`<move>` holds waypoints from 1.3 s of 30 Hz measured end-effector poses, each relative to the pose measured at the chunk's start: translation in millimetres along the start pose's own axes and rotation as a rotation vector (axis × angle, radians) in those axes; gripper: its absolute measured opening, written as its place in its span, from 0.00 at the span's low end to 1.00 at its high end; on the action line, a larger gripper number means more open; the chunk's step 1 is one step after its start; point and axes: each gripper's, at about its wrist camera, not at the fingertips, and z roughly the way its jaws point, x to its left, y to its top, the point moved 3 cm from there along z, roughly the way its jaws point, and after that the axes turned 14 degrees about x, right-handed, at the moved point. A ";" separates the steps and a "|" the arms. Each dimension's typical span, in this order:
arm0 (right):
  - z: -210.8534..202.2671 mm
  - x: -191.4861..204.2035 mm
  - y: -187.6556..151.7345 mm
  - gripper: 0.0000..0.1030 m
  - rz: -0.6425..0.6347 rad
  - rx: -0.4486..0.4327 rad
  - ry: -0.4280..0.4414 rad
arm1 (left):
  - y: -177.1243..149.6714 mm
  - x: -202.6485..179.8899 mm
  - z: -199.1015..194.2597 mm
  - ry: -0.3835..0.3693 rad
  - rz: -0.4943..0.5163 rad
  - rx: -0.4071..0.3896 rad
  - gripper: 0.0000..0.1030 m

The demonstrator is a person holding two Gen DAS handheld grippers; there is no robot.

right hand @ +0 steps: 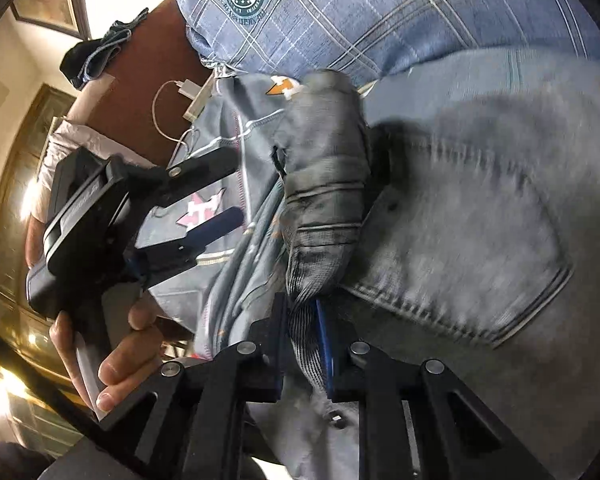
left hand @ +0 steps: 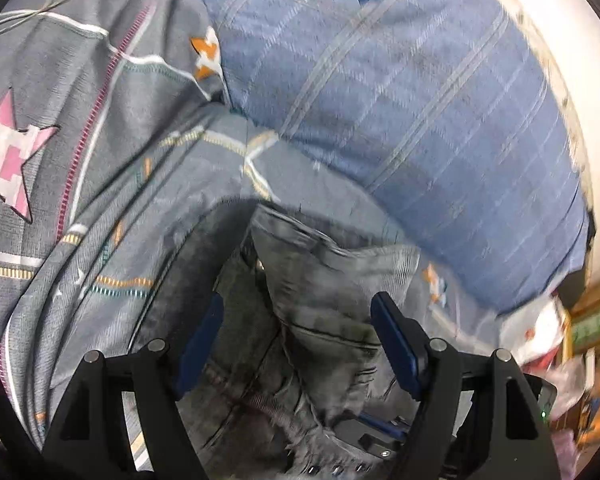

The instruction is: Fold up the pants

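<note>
Right wrist view only: right gripper (right hand: 304,344) clamped on a bunched fold of one pair of grey jeans (right hand: 480,220), back pocket showing, and a hand (right hand: 116,344) holding the left gripper (right hand: 224,188). Left wrist view: left gripper (left hand: 300,328) jaws wide, jeans (left hand: 320,300) between them, unpinched. Jeans lie on one grey star-print bedsheet (left hand: 100,160), beside one blue plaid pillow (left hand: 420,120)

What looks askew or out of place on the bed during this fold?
The grey jeans lie bunched, one end rolled into a lump pinched in the right tool. A white cable trails onto the patterned bedsheet close by.
</note>
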 end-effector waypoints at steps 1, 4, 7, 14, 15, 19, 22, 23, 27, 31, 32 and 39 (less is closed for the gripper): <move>2.3 0.1 -5.4 0.19 -0.002 -0.012 0.012 | -2.0 -4.8 1.6 0.003 0.022 0.013 0.73; 15.2 -4.4 -16.4 0.19 0.020 -0.008 0.074 | -7.4 -24.8 10.6 0.061 0.121 0.025 0.76; 15.6 -6.7 -20.2 0.19 -0.001 0.017 0.053 | -11.7 -36.2 31.2 0.222 0.199 0.062 0.77; 22.9 -5.2 -18.5 0.36 -0.007 0.050 0.059 | -7.6 -15.1 26.9 0.277 0.103 0.061 0.57; 23.1 -3.6 -19.1 0.41 -0.008 0.052 0.062 | -7.6 -9.4 21.6 0.268 0.081 0.054 0.54; 7.7 13.0 -21.9 0.74 -0.063 0.020 -0.038 | -14.7 5.9 1.3 0.263 0.035 0.019 0.15; -9.1 25.7 -25.2 0.75 -0.123 -0.032 -0.162 | -25.9 21.7 -6.6 0.174 -0.031 0.037 0.08; -12.0 28.3 -25.7 0.75 -0.132 -0.039 -0.189 | -30.5 25.8 -8.5 0.168 -0.038 0.032 0.08; -9.5 31.0 -41.3 0.75 -0.166 -0.038 -0.305 | -43.2 47.6 -4.4 0.144 -0.101 0.067 0.23; 9.9 34.0 -50.8 0.75 -0.228 -0.020 -0.429 | -48.1 56.4 -15.8 0.075 -0.141 0.030 0.60; 15.1 33.9 -52.6 0.75 -0.250 -0.029 -0.485 | -50.1 56.0 -17.9 0.056 -0.136 0.022 0.62; 32.1 31.1 -57.5 0.61 -0.328 -0.042 -0.685 | -54.9 45.0 5.2 0.008 -0.084 0.086 0.59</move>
